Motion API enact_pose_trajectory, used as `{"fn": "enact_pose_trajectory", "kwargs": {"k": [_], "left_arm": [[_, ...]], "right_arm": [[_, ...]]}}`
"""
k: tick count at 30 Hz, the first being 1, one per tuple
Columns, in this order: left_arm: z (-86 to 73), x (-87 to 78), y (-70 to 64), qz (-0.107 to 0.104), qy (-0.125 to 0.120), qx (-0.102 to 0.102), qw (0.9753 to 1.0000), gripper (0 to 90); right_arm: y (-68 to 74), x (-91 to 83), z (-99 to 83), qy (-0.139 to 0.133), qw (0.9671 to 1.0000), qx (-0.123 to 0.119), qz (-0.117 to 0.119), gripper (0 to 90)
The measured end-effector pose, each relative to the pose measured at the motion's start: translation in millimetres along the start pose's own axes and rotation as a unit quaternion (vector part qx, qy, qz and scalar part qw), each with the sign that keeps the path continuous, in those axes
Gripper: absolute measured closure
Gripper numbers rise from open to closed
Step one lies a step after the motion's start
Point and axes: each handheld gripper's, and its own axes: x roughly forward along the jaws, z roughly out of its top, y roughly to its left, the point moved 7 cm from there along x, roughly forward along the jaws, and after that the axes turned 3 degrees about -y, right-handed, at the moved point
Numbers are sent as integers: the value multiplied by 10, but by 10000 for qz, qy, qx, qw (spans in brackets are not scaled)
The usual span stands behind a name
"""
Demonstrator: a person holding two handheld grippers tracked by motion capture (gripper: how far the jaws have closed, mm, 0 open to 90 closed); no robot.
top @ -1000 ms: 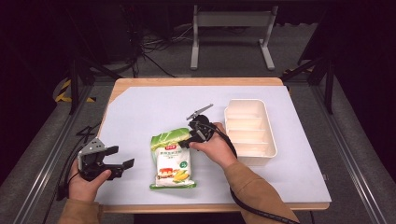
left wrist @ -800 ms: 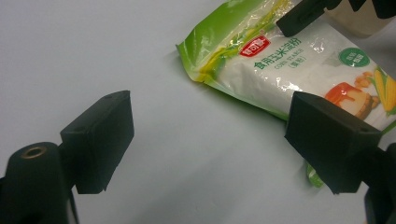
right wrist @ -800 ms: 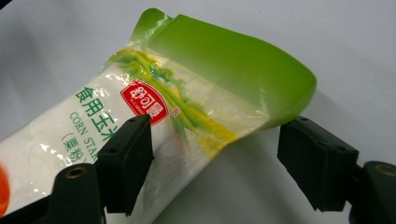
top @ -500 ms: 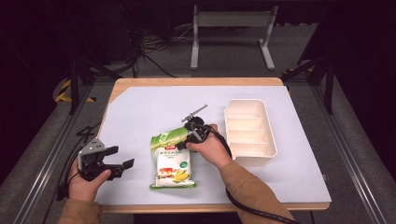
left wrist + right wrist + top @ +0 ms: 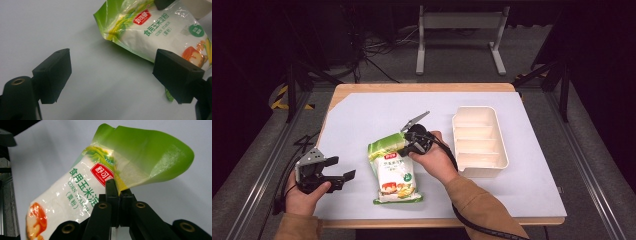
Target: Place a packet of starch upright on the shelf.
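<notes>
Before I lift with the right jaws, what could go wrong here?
The right gripper pinches only the thin top edge of the corn starch bag, so the film may slip or tear under the bag's weight. The left gripper is open and apart from the bag, giving no support. A swinging bag could hit the white tray.

Both forearms wear tan sleeves. The left claw is black, topped by a grey three-cornered plate, with blocky square pads and a brass-ringed screw hole. The right claw is black too, with brass-ringed holes and a black trailing cable.
</notes>
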Motion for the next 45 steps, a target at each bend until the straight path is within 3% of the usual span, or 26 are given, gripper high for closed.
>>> {"fn": "enact_pose_trajectory", "kwargs": {"k": [11, 21, 29, 45], "left_arm": [[7, -4, 1, -5, -8, 7, 10000, 161], [8, -2, 2, 2, -10, 1, 10000, 161], [6, 1, 4, 5, -2, 0, 10000, 161], [1, 9, 12, 11, 9, -6, 10000, 161]], "right_arm": [[338, -288, 243, -463, 9979, -418, 157, 893], [565, -532, 371, -810, 9926, -869, 250, 894], [633, -700, 412, -1004, 9889, -1064, 247, 894], [625, -1064, 463, -1482, 9821, -1145, 183, 895]]}}
